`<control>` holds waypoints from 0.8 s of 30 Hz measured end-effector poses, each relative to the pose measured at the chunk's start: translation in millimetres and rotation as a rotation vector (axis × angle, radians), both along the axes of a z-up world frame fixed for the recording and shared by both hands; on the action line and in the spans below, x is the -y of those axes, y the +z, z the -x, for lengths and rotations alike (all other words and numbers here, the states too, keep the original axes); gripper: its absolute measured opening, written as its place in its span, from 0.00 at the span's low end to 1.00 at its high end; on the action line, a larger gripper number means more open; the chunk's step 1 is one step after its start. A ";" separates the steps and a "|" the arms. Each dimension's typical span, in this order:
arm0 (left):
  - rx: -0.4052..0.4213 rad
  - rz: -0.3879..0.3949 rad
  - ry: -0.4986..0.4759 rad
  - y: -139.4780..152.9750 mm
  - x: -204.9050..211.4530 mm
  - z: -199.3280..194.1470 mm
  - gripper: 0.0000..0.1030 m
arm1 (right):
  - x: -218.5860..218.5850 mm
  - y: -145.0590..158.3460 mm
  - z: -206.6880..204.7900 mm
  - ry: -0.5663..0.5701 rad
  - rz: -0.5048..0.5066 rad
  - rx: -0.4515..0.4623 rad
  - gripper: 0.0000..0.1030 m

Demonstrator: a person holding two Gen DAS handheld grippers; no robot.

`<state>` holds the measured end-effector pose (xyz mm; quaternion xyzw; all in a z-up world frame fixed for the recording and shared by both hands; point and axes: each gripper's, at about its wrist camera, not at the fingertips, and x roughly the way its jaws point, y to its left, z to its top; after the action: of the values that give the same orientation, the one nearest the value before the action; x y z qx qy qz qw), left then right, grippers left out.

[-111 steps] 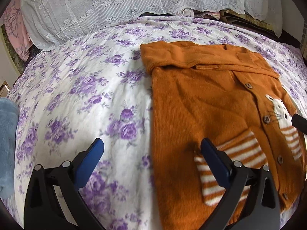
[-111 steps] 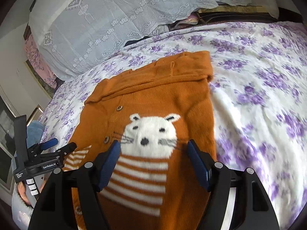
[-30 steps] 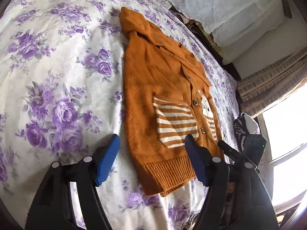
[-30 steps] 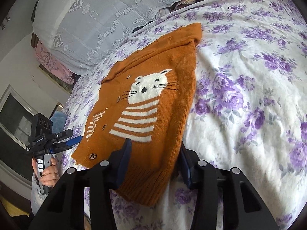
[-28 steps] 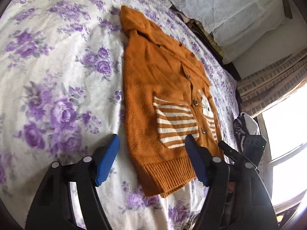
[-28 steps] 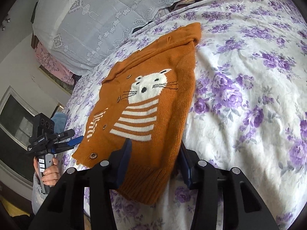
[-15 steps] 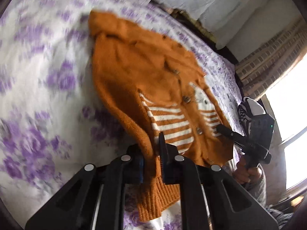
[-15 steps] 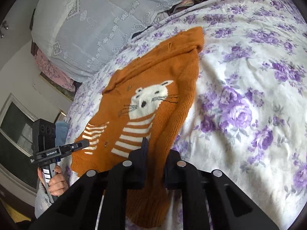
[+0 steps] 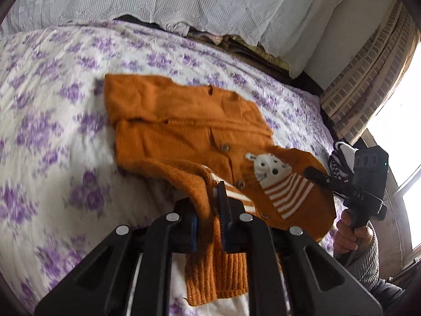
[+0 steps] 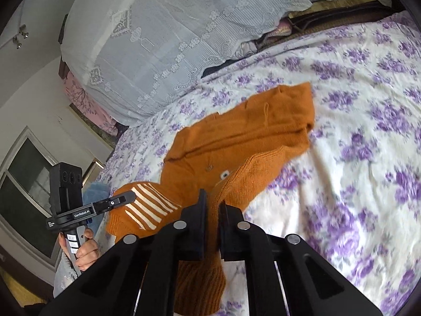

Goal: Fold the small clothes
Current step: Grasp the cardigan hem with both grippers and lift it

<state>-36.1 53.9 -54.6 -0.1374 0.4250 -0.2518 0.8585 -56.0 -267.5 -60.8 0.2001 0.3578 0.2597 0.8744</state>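
Note:
An orange knit cardigan (image 9: pixel 184 131) with a white cat and stripes lies on the floral bedspread (image 9: pixel 52 105); its collar end rests flat and its hem end is lifted. My left gripper (image 9: pixel 209 204) is shut on the hem's left side, and ribbed knit hangs down below the pads. In the right wrist view the cardigan (image 10: pixel 236 137) folds up toward my right gripper (image 10: pixel 211 204), whose jaws are closing tight on the hem's right side, with knit pinched between them. Each gripper shows in the other's view: the right gripper (image 9: pixel 310 171), the left gripper (image 10: pixel 129 198).
Lace-covered pillows (image 9: pixel 184 0) line the head of the bed. A hand (image 9: pixel 350 231) holds the right gripper's handle near a bright window. A blue fluffy cloth (image 10: pixel 94 192) lies by the bed's left edge. Bare bedspread (image 10: pixel 368 131) stretches to the right of the cardigan.
Both grippers went from open astride the hem to shut on it. Both then rose, lifting the hem end off the bed and bending the cardigan toward the collar.

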 end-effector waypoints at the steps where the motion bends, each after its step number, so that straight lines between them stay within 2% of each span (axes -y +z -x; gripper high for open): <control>1: 0.003 -0.001 0.003 1.9 0.1 -3.7 0.11 | -0.9 2.3 -3.8 -0.001 -0.006 0.002 0.08; 15: -0.005 0.014 0.034 8.5 3.5 -64.4 0.11 | 3.2 10.5 -72.5 -0.040 -0.096 -0.030 0.08; 24: -0.024 0.044 0.055 3.1 -0.4 -117.5 0.11 | 6.6 -0.6 -128.6 -0.067 -0.170 -0.081 0.08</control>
<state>81.5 54.2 -51.5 -0.1708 0.4257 -0.2357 0.8568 72.5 -274.1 -61.4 0.2956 0.3627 0.2513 0.8473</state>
